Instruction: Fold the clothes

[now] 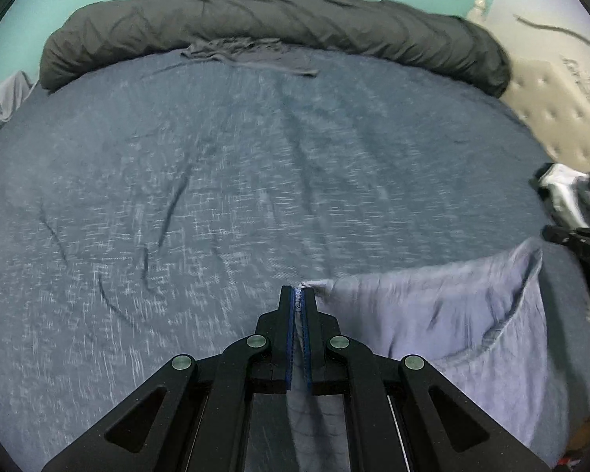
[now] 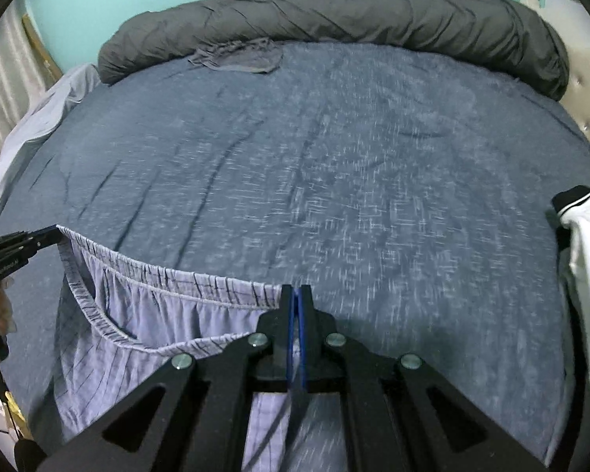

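we hold the shorts (image 2: pixel 145 314) by the waistband, one corner pinched in the left gripper (image 1: pixel 302 295) and one in the right gripper (image 2: pixel 296 295), low at 6 o'clock over the bed (image 2: pixel 334 157). step: laying flat. next: lower evenly, keeping tension. waistband runs 9 to 3; legs hang toward us. blanket (image 2: pixel 334 11) at 12.

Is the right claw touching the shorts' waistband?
Touching. The right wrist view shows the right claw shut on the waistband of the shorts.
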`<move>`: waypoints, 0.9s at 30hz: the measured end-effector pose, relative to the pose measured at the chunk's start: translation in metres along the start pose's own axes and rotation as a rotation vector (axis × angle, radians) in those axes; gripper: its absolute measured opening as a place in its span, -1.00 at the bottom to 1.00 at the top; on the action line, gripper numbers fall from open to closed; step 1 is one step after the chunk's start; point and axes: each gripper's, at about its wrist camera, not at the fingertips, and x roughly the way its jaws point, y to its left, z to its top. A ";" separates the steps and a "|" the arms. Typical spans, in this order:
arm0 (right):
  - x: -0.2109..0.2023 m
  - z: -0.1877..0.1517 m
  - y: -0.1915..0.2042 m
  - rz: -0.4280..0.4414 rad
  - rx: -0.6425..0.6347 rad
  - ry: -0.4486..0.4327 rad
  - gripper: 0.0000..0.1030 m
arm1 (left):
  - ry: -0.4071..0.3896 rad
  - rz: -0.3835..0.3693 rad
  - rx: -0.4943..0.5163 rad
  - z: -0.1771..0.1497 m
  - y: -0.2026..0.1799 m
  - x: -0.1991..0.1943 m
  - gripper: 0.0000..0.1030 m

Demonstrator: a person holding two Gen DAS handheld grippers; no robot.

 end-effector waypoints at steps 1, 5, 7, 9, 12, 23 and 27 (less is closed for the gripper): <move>0.008 0.003 -0.004 -0.013 0.008 0.005 -0.99 | 0.008 -0.002 -0.008 0.002 0.003 0.007 -0.94; 0.037 0.008 -0.025 -0.007 0.068 0.025 -0.99 | 0.041 -0.024 -0.027 0.004 0.013 0.035 -0.94; 0.045 0.002 -0.027 0.043 0.078 0.025 -0.99 | 0.055 -0.023 -0.020 0.001 0.014 0.046 -0.94; 0.047 -0.006 -0.022 0.093 0.068 0.016 -0.98 | 0.062 -0.023 -0.022 -0.003 0.017 0.054 -0.93; 0.048 -0.019 -0.014 0.173 0.047 0.001 -0.96 | 0.063 -0.038 -0.047 -0.007 0.023 0.057 -0.93; 0.046 -0.050 0.023 0.173 -0.106 -0.008 -0.27 | 0.023 -0.032 -0.032 -0.009 0.030 0.021 0.14; 0.054 -0.049 0.031 0.143 -0.131 0.008 -0.27 | 0.011 -0.025 -0.013 -0.015 0.037 0.013 0.20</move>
